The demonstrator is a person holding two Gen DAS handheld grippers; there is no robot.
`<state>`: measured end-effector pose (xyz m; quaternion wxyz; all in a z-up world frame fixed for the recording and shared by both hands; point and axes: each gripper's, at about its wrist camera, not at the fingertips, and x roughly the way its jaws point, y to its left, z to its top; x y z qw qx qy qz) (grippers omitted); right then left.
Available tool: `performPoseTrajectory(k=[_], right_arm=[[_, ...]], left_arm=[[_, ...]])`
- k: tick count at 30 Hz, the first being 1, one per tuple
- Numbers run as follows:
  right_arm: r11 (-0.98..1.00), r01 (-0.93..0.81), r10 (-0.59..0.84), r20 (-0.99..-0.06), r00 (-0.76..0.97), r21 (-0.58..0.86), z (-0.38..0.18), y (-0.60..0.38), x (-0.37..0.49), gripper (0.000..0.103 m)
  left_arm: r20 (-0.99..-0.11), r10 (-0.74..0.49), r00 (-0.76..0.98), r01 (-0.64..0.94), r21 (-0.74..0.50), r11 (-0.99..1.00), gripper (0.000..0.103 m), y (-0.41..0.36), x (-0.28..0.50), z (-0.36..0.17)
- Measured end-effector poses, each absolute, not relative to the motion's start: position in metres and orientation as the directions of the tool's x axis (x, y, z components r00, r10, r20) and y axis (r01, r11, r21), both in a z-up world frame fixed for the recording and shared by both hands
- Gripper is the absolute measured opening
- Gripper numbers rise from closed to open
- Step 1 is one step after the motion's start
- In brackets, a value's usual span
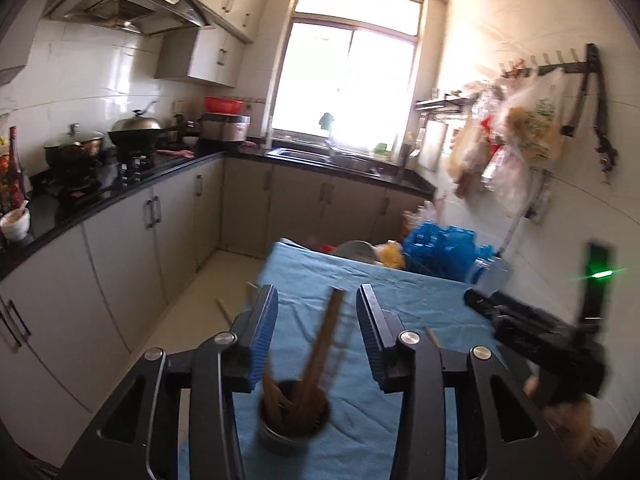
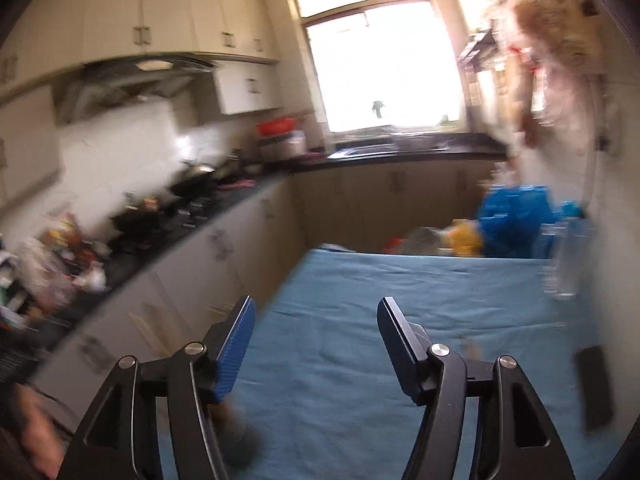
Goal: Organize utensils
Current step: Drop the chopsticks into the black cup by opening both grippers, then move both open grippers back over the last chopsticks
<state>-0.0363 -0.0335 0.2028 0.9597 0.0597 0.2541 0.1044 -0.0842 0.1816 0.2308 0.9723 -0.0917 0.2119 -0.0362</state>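
A small metal cup (image 1: 292, 420) stands on the blue cloth (image 1: 400, 312) of the table, with brown chopsticks (image 1: 324, 340) leaning out of it. My left gripper (image 1: 316, 300) is open and empty, its blue pads on either side of the chopsticks and apart from them. In the left wrist view the right gripper (image 1: 532, 328) is seen at the right over the cloth. In the blurred right wrist view my right gripper (image 2: 316, 312) is open and empty above the blue cloth (image 2: 420, 320). A dark blur of the cup (image 2: 240, 436) sits under its left finger.
Blue plastic bags (image 1: 440, 248) and a yellow item (image 1: 390, 256) crowd the table's far end. A dark flat object (image 2: 596, 384) lies at the cloth's right edge. Black countertop (image 1: 100, 200) with pots runs along the left. Bags hang on the right wall (image 1: 512, 140). Chopsticks lie on the floor (image 1: 224, 308).
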Motion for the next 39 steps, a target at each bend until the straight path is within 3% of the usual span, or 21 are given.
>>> performPoseTrajectory(k=[5, 13, 18, 21, 25, 29, 39], right_arm=[[0.985, 0.036, 0.082, -0.642, 0.762, 0.168, 0.129, -0.117, -0.021, 0.068], [0.964, 0.172, 0.043, -0.758, 0.651, 0.202, 0.053, -0.192, -0.019, 0.068], [0.961, 0.194, 0.037, -0.783, 0.621, 0.199, 0.034, -0.202, -0.021, 0.068], [0.958, 0.202, 0.036, -0.787, 0.616, 0.203, 0.028, -0.209, -0.024, 0.068], [0.972, 0.195, -0.005, -0.810, 0.586, 0.135, 0.019, -0.208, -0.018, 0.068], [0.982, 0.173, -0.033, -0.831, 0.555, 0.076, 0.008, -0.198, -0.001, 0.068], [0.991, 0.086, 0.034, -0.827, 0.561, 0.099, 0.016, -0.163, 0.014, 0.067]], left_arm=[[-0.414, -0.239, 0.878, 0.154, -0.228, 0.961, 0.040, 0.141, -0.106, 0.221], [-0.472, -0.370, 0.800, 0.271, -0.265, 0.925, 0.040, 0.078, -0.118, 0.207], [-0.600, -0.374, 0.707, 0.313, -0.208, 0.927, 0.039, 0.015, -0.120, 0.212], [-0.654, -0.450, 0.608, 0.437, -0.198, 0.877, 0.040, -0.031, -0.133, 0.234], [-0.634, -0.500, 0.590, 0.566, -0.116, 0.816, 0.040, -0.072, -0.171, 0.264], [-0.606, -0.508, 0.612, 0.612, -0.043, 0.789, 0.048, -0.087, -0.195, 0.270], [-0.658, -0.484, 0.577, 0.596, -0.067, 0.800, 0.048, -0.081, -0.177, 0.252]])
